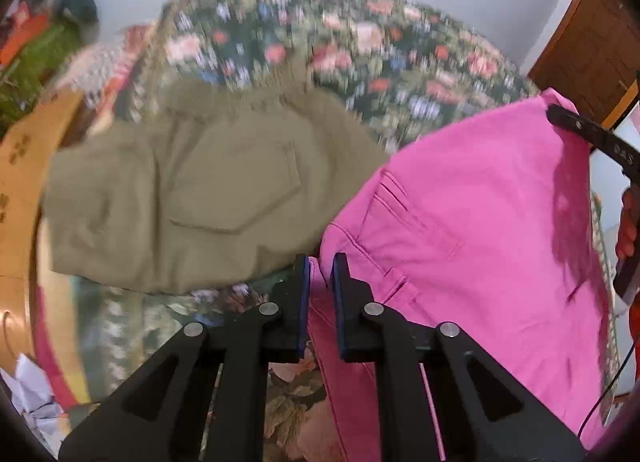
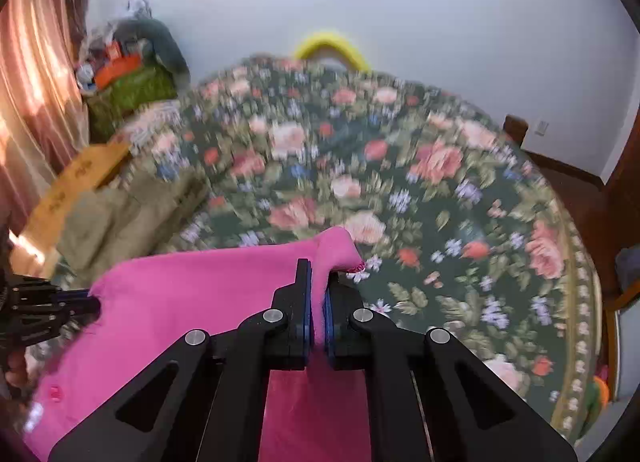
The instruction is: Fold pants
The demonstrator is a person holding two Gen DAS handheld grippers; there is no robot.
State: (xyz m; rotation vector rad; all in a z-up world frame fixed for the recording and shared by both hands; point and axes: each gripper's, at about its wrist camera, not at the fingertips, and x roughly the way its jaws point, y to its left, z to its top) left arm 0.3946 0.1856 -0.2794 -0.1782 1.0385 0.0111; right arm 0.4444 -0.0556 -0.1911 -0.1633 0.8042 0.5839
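Pink pants point(image 1: 472, 222) hang stretched between my two grippers above the flowered bed. My left gripper point(image 1: 320, 262) is shut on one edge of the pink cloth, which runs down between its pads. My right gripper point(image 2: 319, 266) is shut on another edge of the pink pants point(image 2: 192, 294), with a corner of cloth sticking up past the fingertips. The right gripper's finger shows at the right edge of the left wrist view point(image 1: 580, 134); the left gripper shows at the left edge of the right wrist view point(image 2: 48, 302).
Folded olive-khaki pants point(image 1: 180, 202) lie on the flowered bedspread point(image 2: 400, 182), near its left side. A cardboard box point(image 2: 76, 182) and a pile of clutter point(image 2: 128, 78) stand left of the bed. A wooden door point(image 1: 588, 46) is at the right.
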